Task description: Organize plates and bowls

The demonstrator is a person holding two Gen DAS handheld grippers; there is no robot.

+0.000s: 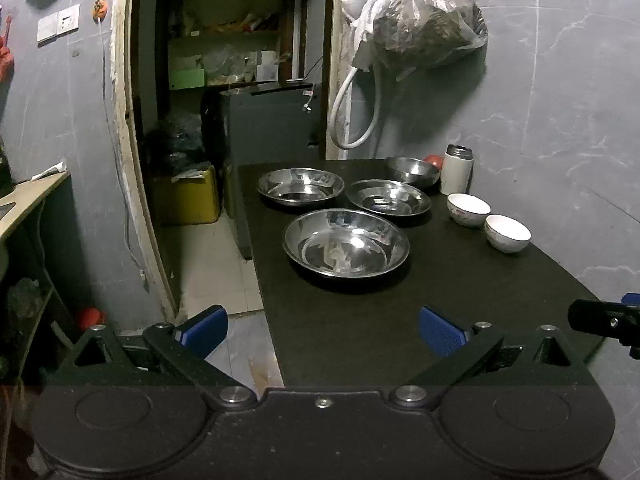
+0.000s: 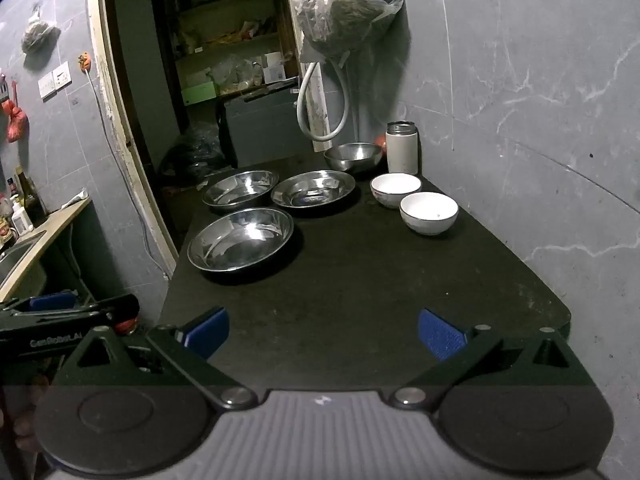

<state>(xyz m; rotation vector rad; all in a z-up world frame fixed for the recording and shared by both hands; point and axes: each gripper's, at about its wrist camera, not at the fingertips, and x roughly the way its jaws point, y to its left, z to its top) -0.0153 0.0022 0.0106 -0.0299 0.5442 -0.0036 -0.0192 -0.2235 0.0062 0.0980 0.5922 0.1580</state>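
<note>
- The counter [image 1: 360, 340] is a dark slab running along the grey wall; the dishes sit on its far half, so the near half is bare, likely room to gather stacks.
- The nearest steel plate [image 1: 346, 242] is the widest dish and lies alone toward the left edge; by my reading it would make the natural base for a pile.
- Two more steel plates [image 1: 301, 186] [image 1: 388, 197] lie side by side behind it, apart from each other, none nested.
- A deeper steel bowl [image 1: 412, 169] stands at the far end, just beside a white flask [image 1: 457, 170] against the wall.
- Two white bowls [image 2: 395, 189] [image 2: 428, 212] stand upright near the wall side, close together but not stacked; being alike, they look easy to nest.
- The left gripper [image 1: 323, 330] hovers over the counter's near left edge, jaws spread wide and holding nothing.
- The right gripper [image 2: 323, 331] hangs over the near end further right, jaws likewise spread and empty, facing the white bowls — well short of every dish, so sorting looks not yet begun.
</note>
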